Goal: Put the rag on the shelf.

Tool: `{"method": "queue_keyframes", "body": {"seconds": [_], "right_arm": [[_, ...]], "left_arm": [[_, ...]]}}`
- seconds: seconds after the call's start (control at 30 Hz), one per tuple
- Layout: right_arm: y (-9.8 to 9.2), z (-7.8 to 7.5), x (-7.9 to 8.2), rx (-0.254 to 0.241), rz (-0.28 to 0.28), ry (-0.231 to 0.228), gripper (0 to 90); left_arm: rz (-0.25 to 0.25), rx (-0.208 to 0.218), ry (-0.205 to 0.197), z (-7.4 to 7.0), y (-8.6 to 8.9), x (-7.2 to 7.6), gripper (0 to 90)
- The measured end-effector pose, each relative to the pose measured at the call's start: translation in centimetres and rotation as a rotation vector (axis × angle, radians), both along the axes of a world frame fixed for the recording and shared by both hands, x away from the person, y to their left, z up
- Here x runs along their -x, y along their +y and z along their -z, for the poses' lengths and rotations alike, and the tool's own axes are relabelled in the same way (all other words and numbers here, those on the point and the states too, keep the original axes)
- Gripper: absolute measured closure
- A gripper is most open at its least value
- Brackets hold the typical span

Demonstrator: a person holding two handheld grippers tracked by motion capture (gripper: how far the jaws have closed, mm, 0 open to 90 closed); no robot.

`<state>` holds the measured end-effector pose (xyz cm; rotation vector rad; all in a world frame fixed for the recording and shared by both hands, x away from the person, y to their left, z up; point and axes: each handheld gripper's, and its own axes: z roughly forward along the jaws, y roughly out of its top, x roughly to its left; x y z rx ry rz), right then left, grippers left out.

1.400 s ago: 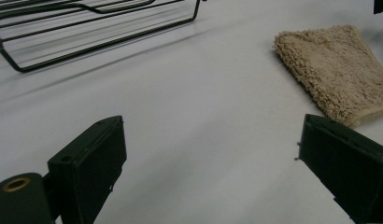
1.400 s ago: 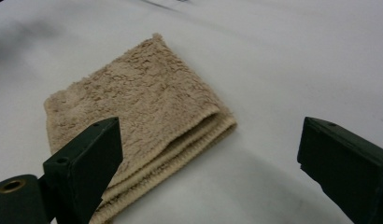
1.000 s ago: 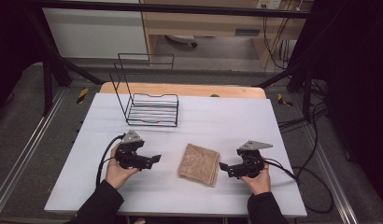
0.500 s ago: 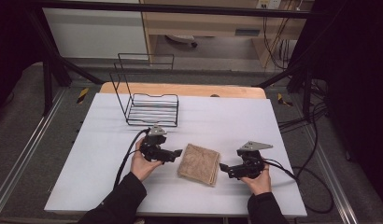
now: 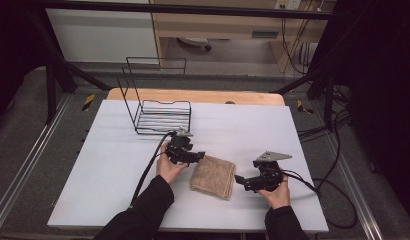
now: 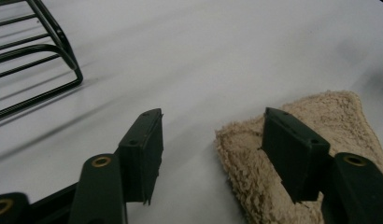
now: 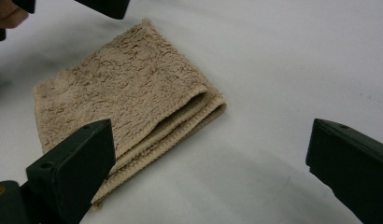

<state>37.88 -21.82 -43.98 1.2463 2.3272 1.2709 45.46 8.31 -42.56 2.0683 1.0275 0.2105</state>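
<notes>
While the towel (image 5: 213, 175) is lying folded on the white table (image 5: 93, 175) between my two hands, I am bringing my left gripper (image 6: 213, 140) onto its near corner, one jaw over the pile and the other on bare table; the jaws have just been closing but are not yet pinching the cloth. I am holding my right gripper (image 7: 208, 172) spread wide just beside the towel's folded edge, and the wire rack (image 5: 158, 107) is standing well behind.
</notes>
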Motion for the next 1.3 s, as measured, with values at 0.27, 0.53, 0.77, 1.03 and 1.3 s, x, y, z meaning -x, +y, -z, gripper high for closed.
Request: {"method": "queue_keyframes", "body": {"seconds": [0.27, 0.53, 0.77, 1.03, 1.3], "right_arm": [[0.0, 0.0, -0.1, -0.019, -0.005, -0.011, 9.1], [0.2, 0.0, -0.5, -0.039, 0.013, -0.003, 19.7], [1.1, 0.3, -2.2, -0.048, 0.047, 0.005, 35.5], [2.7, 1.0, -3.5, -0.036, 0.066, 0.037, 53.8], [2.8, 1.4, -3.4, -0.014, 0.062, 0.065, 59.3]], "left_arm": [[0.044, -0.036, 0.046, 1.2, -0.8, -0.2, 55.7], [0.061, -0.025, 0.074, 1.8, -1.1, -0.4, 65.8], [0.074, -0.032, 0.086, 1.8, -1.3, -0.1, 76.5], [0.068, -0.028, 0.09, 2.0, -1.3, 0.0, 78.2], [0.07, -0.019, 0.083, 2.1, -1.2, 0.1, 78.0]]}}
